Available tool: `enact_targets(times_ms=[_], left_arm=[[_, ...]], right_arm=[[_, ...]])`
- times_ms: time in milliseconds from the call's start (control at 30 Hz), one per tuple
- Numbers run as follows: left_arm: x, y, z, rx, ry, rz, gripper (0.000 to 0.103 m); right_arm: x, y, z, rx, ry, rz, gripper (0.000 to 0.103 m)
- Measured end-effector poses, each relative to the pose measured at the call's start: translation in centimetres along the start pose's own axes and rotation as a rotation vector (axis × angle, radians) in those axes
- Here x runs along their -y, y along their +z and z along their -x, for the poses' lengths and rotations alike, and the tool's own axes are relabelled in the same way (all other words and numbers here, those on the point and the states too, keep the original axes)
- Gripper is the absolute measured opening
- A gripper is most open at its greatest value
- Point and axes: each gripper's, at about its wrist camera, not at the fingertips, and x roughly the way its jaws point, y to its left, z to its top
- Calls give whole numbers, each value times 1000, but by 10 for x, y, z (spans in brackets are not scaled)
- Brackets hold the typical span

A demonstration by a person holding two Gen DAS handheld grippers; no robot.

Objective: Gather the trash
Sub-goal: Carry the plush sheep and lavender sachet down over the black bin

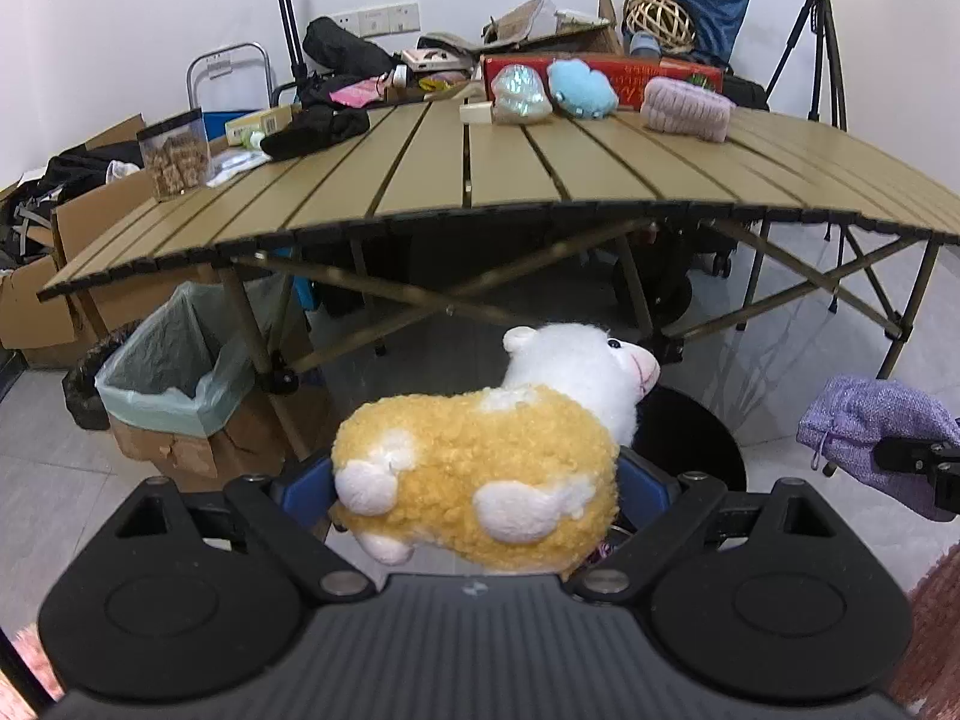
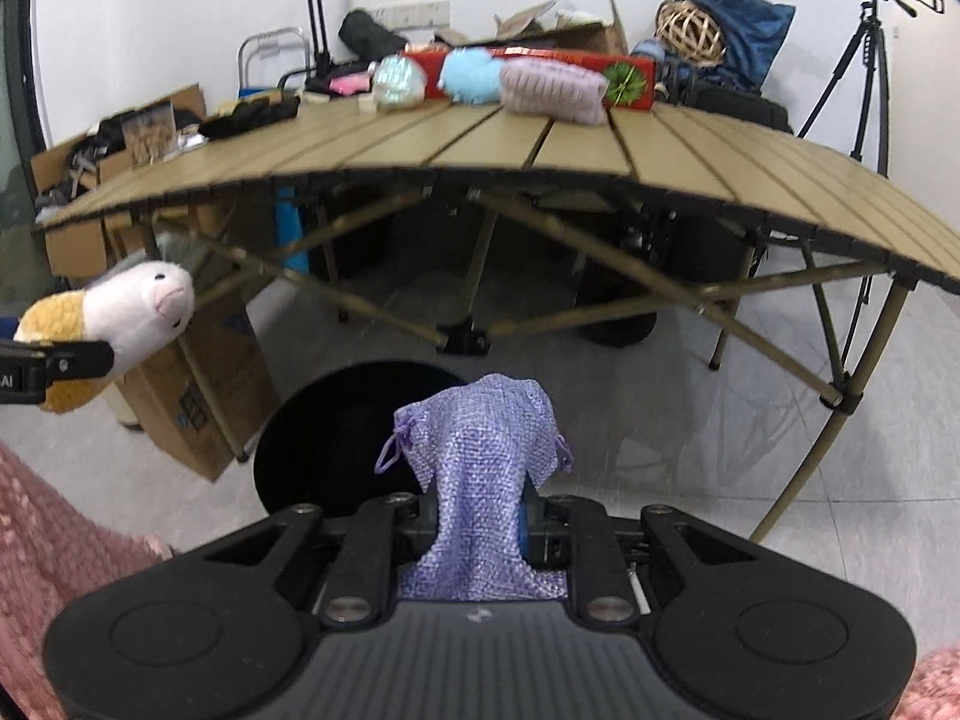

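My left gripper (image 1: 474, 492) is shut on a yellow and white plush sheep (image 1: 480, 474), held in the air over a round black bin (image 1: 702, 438) on the floor. The sheep also shows in the right wrist view (image 2: 114, 318) at the left. My right gripper (image 2: 477, 516) is shut on a purple woven drawstring pouch (image 2: 480, 468), held above the same black bin (image 2: 336, 438). The pouch shows at the right edge of the left wrist view (image 1: 870, 438). Both grippers are in front of the slatted folding table (image 1: 480, 180).
On the table's far side lie an iridescent pouch (image 1: 519, 95), a blue plush (image 1: 582, 87), a pink knitted item (image 1: 687, 105), a red box (image 1: 636, 69) and black cloth (image 1: 315, 129). A cardboard box lined with a green bag (image 1: 174, 378) stands left. A tripod (image 1: 819, 42) stands at back right.
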Motion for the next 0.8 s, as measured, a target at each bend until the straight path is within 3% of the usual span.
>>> enact_targets(times_ms=[367,800], left_arm=[[-6,-18,-19,-74,36,12,94],[-16,-24,-37,-130,70,32,94]], right_arm=[[-13,-15,-21,-105,-1,33,18],[-31,-9,-51,-133,44,71,18]])
